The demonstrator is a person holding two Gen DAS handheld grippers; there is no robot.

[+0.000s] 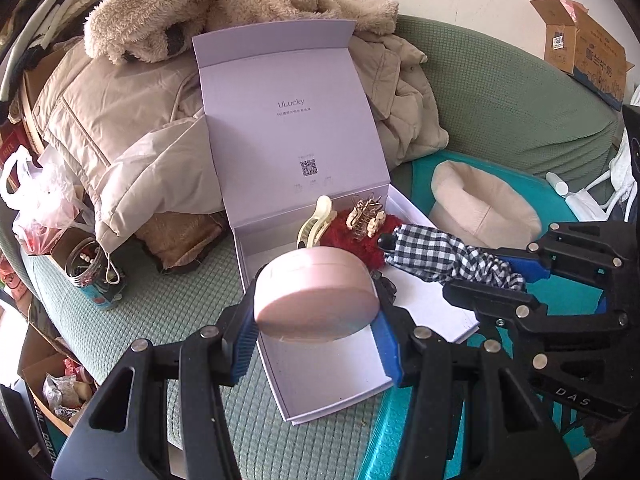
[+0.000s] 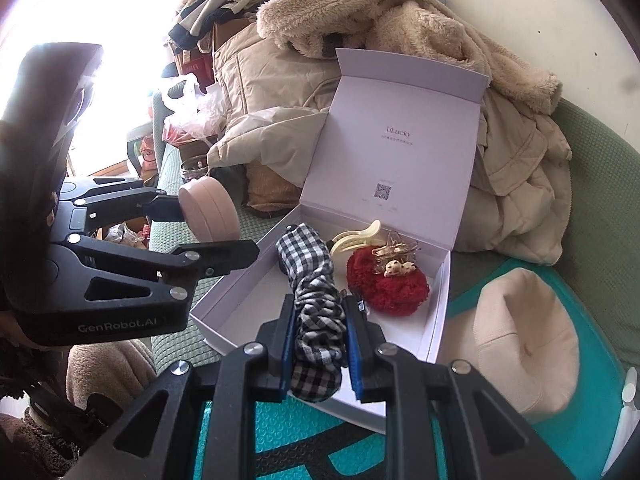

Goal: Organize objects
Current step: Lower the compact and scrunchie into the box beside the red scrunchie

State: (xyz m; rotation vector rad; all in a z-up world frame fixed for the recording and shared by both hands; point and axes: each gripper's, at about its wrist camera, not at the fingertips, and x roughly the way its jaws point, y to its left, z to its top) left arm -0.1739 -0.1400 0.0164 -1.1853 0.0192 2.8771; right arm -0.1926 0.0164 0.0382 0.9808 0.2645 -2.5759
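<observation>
Over the open box [image 1: 332,364]: left gripper [image 1: 316,336] clamped on pink case [image 1: 316,296], right gripper [image 2: 320,344] clamped on checked scrunchie [image 2: 316,312]; inside at the back, red scrunchie [image 2: 386,284], clips [image 1: 366,216].

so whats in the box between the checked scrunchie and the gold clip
The cream hair claw and the red fluffy scrunchie, with the gold clip resting on that one. The right wrist view shows it best; the checked scrunchie is in the right tongs.
</observation>
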